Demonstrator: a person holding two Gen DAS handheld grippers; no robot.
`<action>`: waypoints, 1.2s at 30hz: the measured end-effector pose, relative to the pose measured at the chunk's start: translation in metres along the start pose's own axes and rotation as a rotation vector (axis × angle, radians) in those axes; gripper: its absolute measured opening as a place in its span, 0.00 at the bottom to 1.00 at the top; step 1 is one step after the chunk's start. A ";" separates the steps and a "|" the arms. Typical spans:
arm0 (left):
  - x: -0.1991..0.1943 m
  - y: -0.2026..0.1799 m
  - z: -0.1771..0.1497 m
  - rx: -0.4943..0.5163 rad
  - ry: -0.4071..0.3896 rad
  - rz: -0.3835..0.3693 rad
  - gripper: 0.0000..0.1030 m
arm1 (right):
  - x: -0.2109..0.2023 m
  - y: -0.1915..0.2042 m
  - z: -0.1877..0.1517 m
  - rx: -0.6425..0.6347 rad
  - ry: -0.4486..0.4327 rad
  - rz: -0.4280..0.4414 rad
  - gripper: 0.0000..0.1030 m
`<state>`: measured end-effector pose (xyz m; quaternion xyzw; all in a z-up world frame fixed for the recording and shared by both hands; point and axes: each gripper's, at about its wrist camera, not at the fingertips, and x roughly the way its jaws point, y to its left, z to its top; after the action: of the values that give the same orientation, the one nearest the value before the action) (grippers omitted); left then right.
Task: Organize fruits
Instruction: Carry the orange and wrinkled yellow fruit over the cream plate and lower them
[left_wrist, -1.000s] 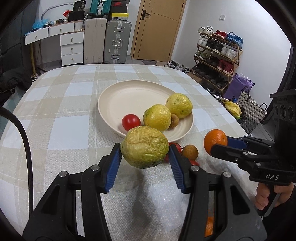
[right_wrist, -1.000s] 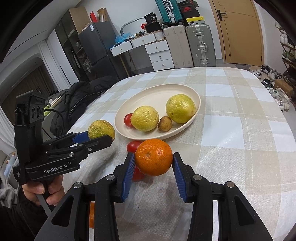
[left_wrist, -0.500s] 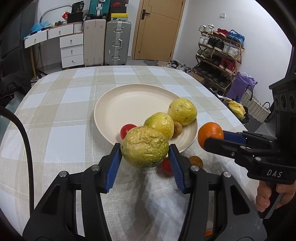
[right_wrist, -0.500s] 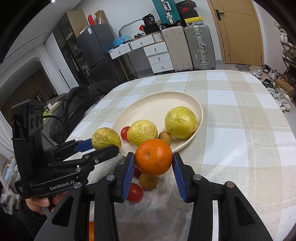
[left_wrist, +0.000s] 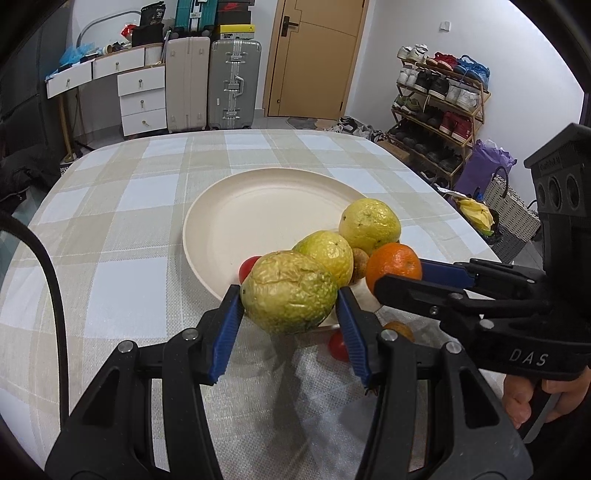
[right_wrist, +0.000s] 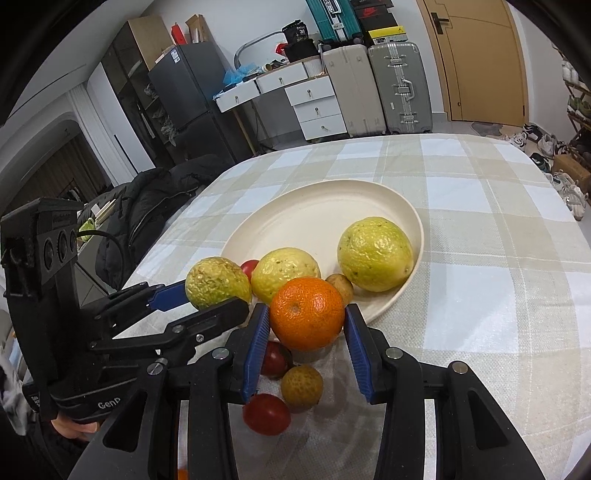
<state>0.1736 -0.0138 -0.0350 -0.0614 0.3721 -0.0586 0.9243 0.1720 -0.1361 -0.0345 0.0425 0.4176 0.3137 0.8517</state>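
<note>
My left gripper (left_wrist: 290, 295) is shut on a wrinkled yellow-green fruit (left_wrist: 288, 297) and holds it above the near rim of the cream plate (left_wrist: 266, 206). My right gripper (right_wrist: 306, 319) is shut on an orange (right_wrist: 306, 314), held just over the plate's near edge (right_wrist: 384, 306). On the plate lie two yellow-green fruits (right_wrist: 375, 253) (right_wrist: 284, 269), a small brown fruit (right_wrist: 340, 286) and a red tomato (right_wrist: 250, 266). On the cloth below lie two tomatoes (right_wrist: 266, 413) (right_wrist: 275, 360) and a brown fruit (right_wrist: 301, 386). The left gripper with its fruit (right_wrist: 218, 282) shows at the left.
The table has a checked cloth (left_wrist: 129, 221). Its right edge is near the plate, with a shoe rack (left_wrist: 439, 99) and bags beyond. Suitcases (left_wrist: 232, 85) and drawers stand behind. A dark coat (right_wrist: 147, 206) lies on a chair to the left.
Both grippers have moved forward toward the plate with their fruits, which now hang over its near rim. The loose fruits on the cloth now lie below the grippers.
</note>
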 end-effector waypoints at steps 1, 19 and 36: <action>0.000 0.000 0.000 0.000 0.000 0.000 0.47 | 0.002 0.001 0.001 -0.002 0.002 -0.001 0.41; 0.019 0.014 0.013 0.006 0.009 0.037 0.47 | 0.024 -0.005 0.018 0.029 0.019 0.005 0.41; 0.031 0.009 0.016 0.041 0.017 0.072 0.47 | 0.031 -0.006 0.030 0.030 0.011 -0.002 0.41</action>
<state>0.2075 -0.0087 -0.0458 -0.0286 0.3807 -0.0334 0.9236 0.2114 -0.1176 -0.0378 0.0531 0.4271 0.3065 0.8490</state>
